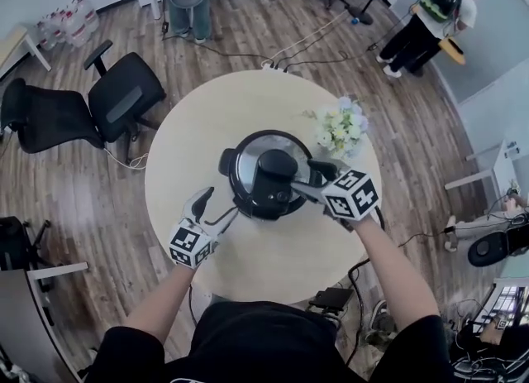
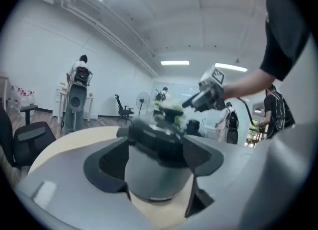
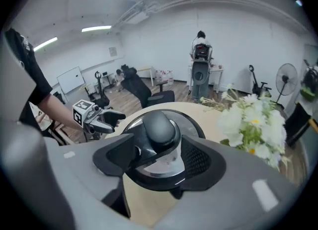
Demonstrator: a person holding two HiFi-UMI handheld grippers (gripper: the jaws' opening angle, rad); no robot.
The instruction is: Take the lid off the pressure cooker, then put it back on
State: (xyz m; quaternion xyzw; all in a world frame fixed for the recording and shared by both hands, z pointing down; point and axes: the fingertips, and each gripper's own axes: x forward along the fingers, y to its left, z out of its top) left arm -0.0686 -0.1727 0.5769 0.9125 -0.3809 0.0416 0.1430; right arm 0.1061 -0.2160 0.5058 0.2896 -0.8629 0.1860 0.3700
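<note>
The pressure cooker (image 1: 261,204) stands mid-table, its body grey in the left gripper view (image 2: 154,179). Its round steel lid (image 1: 250,155) carries a black knob handle (image 3: 160,127). My right gripper (image 1: 302,184) reaches in from the right and is shut on that handle, one pad on each side (image 3: 158,147). I cannot tell whether the lid rests on the body or hangs just above it. My left gripper (image 1: 216,208) hovers open at the cooker's near-left side, apart from it. Through its jaws (image 2: 156,167) the cooker shows blurred.
The round wooden table (image 1: 186,154) also bears a bunch of white flowers (image 1: 340,125) right behind the cooker, close to my right gripper. Black office chairs (image 1: 124,96) stand to the left on the wood floor. A person (image 1: 430,17) stands far back right.
</note>
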